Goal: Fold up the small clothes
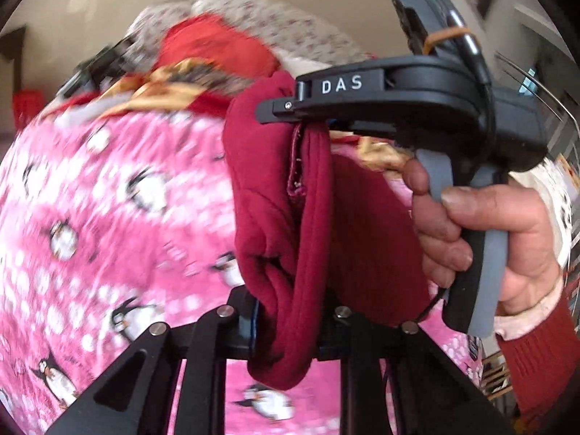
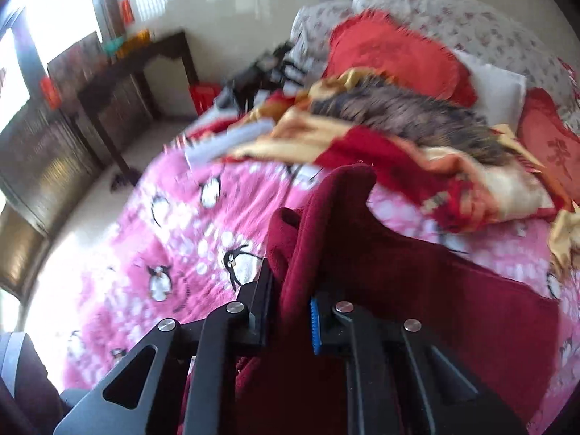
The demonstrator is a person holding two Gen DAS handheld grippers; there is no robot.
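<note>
1. Dark red knit, the garment (image 1: 282, 217) hangs bunched between the left claw (image 1: 290, 330) below and the right claw (image 1: 290, 108) above, lifted clear of the bed (image 1: 108, 217).
2. The left claw is clamped on the garment's lower folds; a roll of cloth spills past its fingers toward the camera.
3. The right claw, seen side-on with "DAS" on it, is pinched shut on the garment's top hem; the right hand (image 1: 471, 235) grips its handle.
4. From the right wrist, the garment (image 2: 362, 253) rises between that claw's (image 2: 290, 319) closed fingers and drapes off to the claw's right, over the pink penguin bed (image 2: 174, 224).
5. Beyond both claws lies a heap of red and gold cloth (image 2: 398, 137), blurred.
</note>
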